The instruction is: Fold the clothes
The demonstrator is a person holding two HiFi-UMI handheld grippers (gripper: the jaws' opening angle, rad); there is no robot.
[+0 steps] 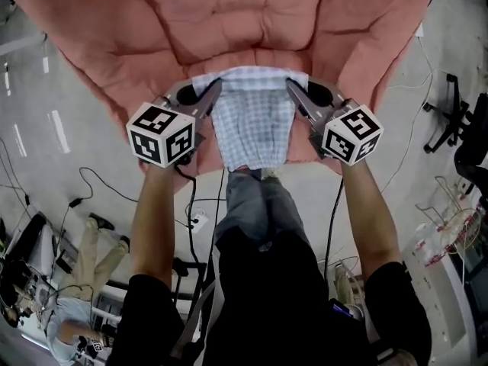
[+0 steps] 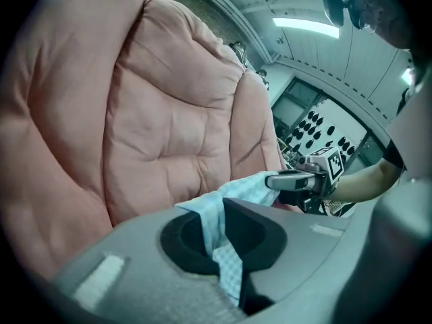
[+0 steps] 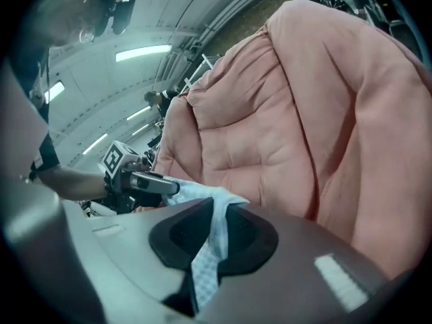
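A light blue checked garment (image 1: 252, 120) hangs stretched between my two grippers in front of a pink cushioned sofa (image 1: 236, 21). My left gripper (image 1: 216, 84) is shut on the garment's upper left corner, and the cloth (image 2: 219, 231) runs down between its jaws. My right gripper (image 1: 290, 84) is shut on the upper right corner, with cloth (image 3: 209, 245) pinched in its jaws. The garment's lower hem (image 1: 252, 165) dangles just above the sofa seat's front edge. In the left gripper view the right gripper (image 2: 297, 181) shows across the cloth. In the right gripper view the left gripper (image 3: 158, 184) shows likewise.
The sofa's quilted backrest (image 2: 162, 113) rises behind the garment. Cables (image 1: 99, 185) and a power strip (image 1: 200, 221) lie on the floor at the left. An office chair base (image 1: 450, 113) stands at the right, with a wire rack (image 1: 450, 227) below it.
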